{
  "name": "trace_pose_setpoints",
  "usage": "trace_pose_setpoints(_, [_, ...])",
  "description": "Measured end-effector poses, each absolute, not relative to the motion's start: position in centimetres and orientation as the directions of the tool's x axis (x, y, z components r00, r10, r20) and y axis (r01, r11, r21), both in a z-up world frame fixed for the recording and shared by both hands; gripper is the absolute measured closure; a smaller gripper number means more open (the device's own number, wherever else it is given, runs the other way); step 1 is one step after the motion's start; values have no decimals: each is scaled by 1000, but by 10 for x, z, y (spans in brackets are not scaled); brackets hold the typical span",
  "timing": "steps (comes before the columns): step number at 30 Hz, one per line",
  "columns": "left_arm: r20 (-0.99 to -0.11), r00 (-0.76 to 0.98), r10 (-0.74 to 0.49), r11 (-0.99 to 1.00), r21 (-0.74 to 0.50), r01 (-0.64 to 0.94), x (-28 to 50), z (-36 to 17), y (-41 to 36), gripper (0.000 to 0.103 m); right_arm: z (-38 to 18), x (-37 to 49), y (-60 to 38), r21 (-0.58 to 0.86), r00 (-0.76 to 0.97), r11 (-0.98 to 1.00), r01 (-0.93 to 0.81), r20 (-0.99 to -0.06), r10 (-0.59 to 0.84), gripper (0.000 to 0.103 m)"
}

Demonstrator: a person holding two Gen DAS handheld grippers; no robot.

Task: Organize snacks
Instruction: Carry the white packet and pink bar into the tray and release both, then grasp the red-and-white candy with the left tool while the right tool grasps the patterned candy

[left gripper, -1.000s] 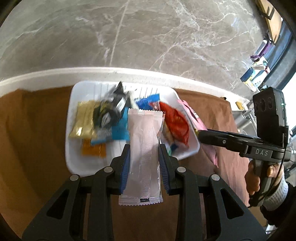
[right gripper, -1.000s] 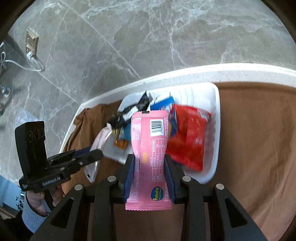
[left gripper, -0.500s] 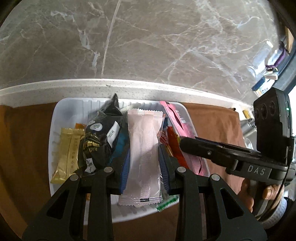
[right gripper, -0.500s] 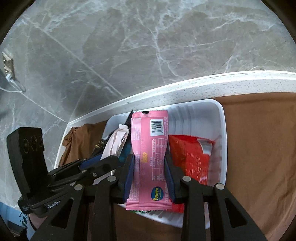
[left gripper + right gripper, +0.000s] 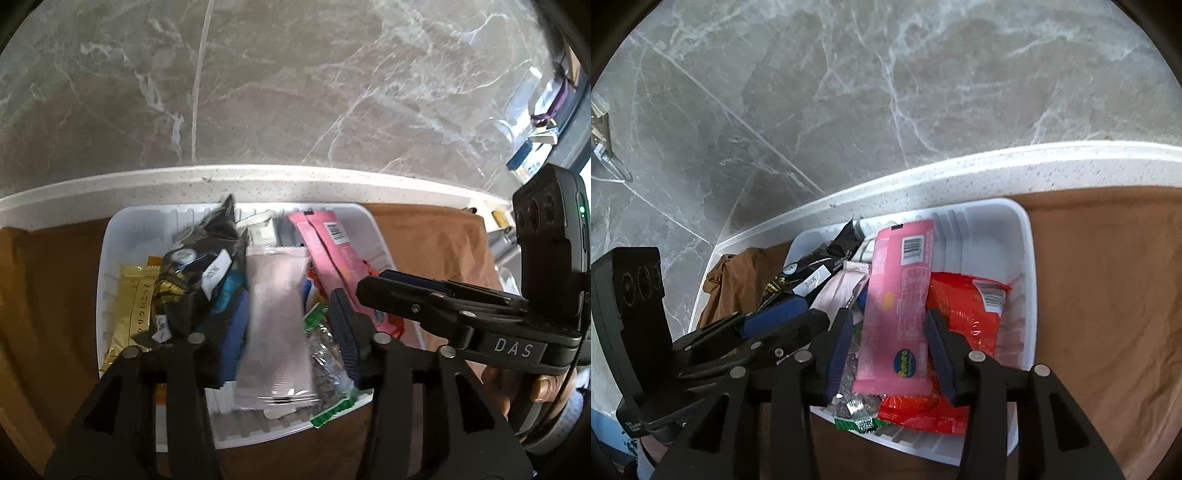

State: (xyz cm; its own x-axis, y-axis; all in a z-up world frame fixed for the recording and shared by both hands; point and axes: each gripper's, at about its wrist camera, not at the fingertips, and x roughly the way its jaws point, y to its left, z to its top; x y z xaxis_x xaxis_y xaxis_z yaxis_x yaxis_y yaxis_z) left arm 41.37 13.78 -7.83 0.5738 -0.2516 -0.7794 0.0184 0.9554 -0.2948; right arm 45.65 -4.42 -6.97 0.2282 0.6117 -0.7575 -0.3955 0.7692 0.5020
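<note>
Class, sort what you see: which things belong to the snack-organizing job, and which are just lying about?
Part of the job:
white tray
pink snack pack
pale pink sachet
red packet
black packet
gold bar

Just lying about:
brown cloth
wall socket

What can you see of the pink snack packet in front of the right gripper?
The pink snack packet is a long, flat, glossy wrapper with a barcode at its far end and a blue-and-yellow oval logo near the near end. It lies lengthwise in the white tray, on top of the red bag and other packets. The right gripper has just been opening; its jaws stand clear on either side.
</note>
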Motion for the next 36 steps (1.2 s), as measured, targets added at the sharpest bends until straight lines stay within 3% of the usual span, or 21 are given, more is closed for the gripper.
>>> trace_pose_setpoints(15, [-772, 599, -214, 973, -222, 62, 309, -46, 123, 59, -28, 365, -92, 437, 226, 725, -532, -752, 619, 58])
trace_pose_setpoints(36, [-903, 379, -203, 975, -222, -6, 61, -107, 69, 59, -80, 169, -101, 482, -171, 569, -666, -842, 512, 58])
